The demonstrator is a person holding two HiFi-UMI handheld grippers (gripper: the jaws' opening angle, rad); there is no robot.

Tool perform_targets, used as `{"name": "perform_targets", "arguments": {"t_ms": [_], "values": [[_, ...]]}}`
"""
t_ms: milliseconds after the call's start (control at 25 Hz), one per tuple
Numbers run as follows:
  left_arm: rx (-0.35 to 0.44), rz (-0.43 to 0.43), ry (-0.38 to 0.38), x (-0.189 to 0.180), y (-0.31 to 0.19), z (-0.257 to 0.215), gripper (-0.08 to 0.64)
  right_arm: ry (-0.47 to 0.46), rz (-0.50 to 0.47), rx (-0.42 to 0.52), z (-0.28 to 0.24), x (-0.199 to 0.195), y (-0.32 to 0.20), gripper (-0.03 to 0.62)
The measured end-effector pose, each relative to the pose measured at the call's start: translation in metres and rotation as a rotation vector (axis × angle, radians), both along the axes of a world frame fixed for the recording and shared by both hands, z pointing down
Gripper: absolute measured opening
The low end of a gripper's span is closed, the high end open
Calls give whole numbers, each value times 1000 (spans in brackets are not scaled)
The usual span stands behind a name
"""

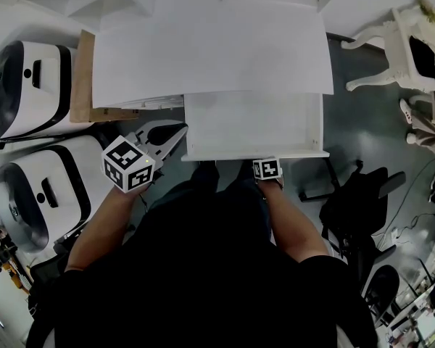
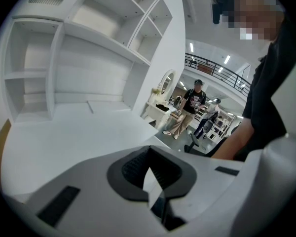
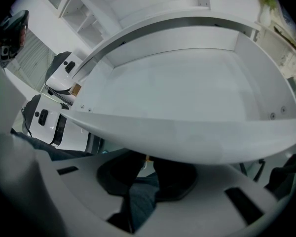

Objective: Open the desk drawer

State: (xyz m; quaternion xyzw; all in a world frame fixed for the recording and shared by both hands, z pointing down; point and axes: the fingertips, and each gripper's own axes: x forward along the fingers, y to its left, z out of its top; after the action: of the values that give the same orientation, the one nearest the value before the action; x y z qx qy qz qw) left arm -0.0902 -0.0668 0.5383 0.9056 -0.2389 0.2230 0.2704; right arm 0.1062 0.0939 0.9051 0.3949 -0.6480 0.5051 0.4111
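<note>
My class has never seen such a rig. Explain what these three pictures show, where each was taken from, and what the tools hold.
No robot: a person holds a two-jaw tool in each hand. One picture comes from a camera on the person's head, looking down; the others come from cameras riding on each tool. Below stands a white desk with its drawer pulled out, nothing inside. The left tool hangs beside the drawer, jaws together, holding nothing. The right tool sits at the drawer's front edge, which hides its jaw tips, so a grip cannot be confirmed.
</note>
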Motion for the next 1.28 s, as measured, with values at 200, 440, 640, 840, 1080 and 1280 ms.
{"name": "perform_targets", "arguments": {"t_ms": [200,440,640,840,1080,1280], "values": [[0,-7,2,-1,-3,0,8,-1,-8,-7,0,0,-1,74],[6,-10,8,0,-6,-5,9,13,-8,-22,-2,2,1,75],[6,-8,15,2,-8,-5,9,8,-11,-28,-7,4,4,83],[12,2,27,8,-12,-9,9,13,-20,-20,-18,10,6,59],[17,12,47,20,-20,-14,9,51,-58,-16,-33,34,14,20],[26,27,64,36,-26,-18,9,57,-57,21,-56,56,11,11]]}}
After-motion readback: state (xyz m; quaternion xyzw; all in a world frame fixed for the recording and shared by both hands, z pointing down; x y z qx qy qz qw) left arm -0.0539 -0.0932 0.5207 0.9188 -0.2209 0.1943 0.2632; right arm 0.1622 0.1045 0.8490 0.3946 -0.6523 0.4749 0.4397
